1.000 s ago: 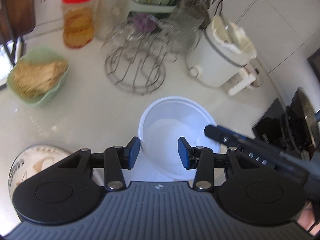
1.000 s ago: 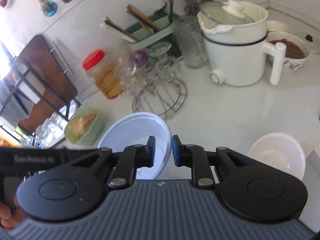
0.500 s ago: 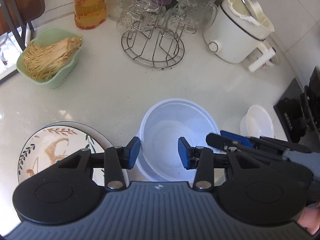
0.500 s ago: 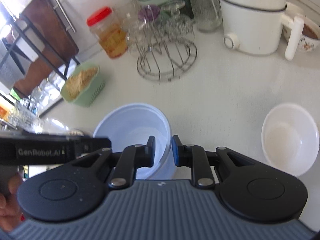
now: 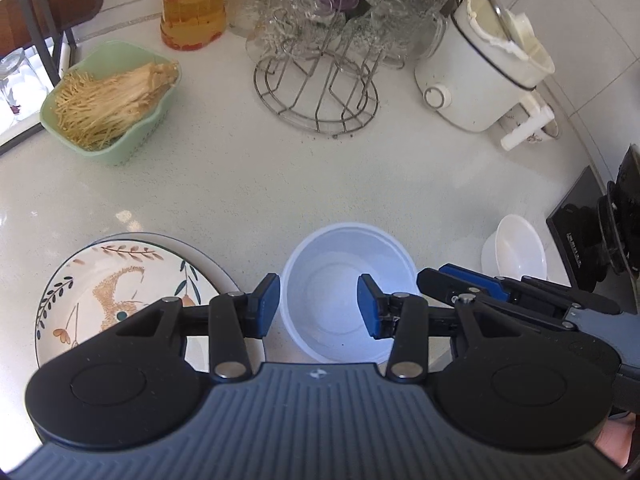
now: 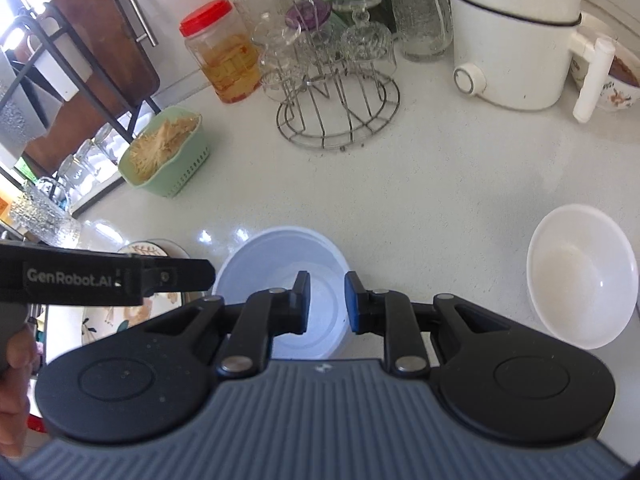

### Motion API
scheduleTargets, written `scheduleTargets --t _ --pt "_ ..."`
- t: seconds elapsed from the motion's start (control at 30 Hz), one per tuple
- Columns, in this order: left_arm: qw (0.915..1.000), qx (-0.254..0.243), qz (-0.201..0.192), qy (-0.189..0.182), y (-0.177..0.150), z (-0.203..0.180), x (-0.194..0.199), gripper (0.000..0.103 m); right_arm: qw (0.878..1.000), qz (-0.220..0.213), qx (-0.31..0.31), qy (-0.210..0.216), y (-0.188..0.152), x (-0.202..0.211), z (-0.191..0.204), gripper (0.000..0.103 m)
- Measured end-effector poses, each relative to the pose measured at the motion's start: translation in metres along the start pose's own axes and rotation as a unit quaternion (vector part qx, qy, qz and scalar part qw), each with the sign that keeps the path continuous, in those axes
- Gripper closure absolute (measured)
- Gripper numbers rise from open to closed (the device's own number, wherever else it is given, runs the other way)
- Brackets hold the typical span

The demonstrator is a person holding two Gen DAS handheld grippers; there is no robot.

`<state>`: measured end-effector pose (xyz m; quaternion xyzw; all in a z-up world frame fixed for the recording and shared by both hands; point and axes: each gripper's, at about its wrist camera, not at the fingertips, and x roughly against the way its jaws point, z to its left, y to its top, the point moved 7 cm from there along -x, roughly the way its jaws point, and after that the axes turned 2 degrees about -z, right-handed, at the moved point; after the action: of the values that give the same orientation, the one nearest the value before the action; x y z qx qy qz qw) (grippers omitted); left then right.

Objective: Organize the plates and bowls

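Left-wrist view first: the left gripper [image 5: 318, 306] hangs over the pale blue round plastic bowl [image 5: 340, 276], its blue pads parted with bare air between them; one pad sits over the bowl's left rim and the other over its hollow, and neither presses on anything. In the right-wrist view the right gripper [image 6: 326, 302] has a narrow gap between its jaws, with the far right wall of the same bowl [image 6: 280, 252] seen through that gap; I cannot tell whether the pads touch the rim, and nothing shows them pinching it. The bowl stands upright on the white speckled countertop [image 5: 280, 184], near its front edge. Just beside it on the left lies the round cream plate painted with leaves and a deer [image 5: 116, 280], which appears to rest on a second plate. Well apart to the right sits the smaller plain white round bowl [image 6: 580, 280], also upright. Farther back are a round wire glass rack [image 5: 316, 96], a mint-green basket of pale mushrooms [image 5: 108, 100] and a white electric pot [image 5: 480, 76]. My reading is that the step in hand is taking hold of the blue bowl so the dishes can be grouped. The next move calls for one gripper to straddle the rim, one pad inside and one outside, then close firmly before lifting.
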<state>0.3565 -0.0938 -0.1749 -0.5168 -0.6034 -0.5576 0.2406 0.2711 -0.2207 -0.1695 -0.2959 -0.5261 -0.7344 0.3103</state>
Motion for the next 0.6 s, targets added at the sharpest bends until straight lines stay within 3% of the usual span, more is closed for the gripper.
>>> scheduleTargets --t 0.3,0.6 --pt "0.9989 -0.006 -0.046 -0.006 0.014 -0.01 0.036 0.055 0.998 -0.056 0.004 -0.004 0.014 0.035 -0.002 0.08" --pt "0.9949 -0.047 -0.087 -0.021 0.019 -0.033 0.067 0.055 0.993 -0.117 0.0 -0.014 0.021 0.071 0.001 0.08"
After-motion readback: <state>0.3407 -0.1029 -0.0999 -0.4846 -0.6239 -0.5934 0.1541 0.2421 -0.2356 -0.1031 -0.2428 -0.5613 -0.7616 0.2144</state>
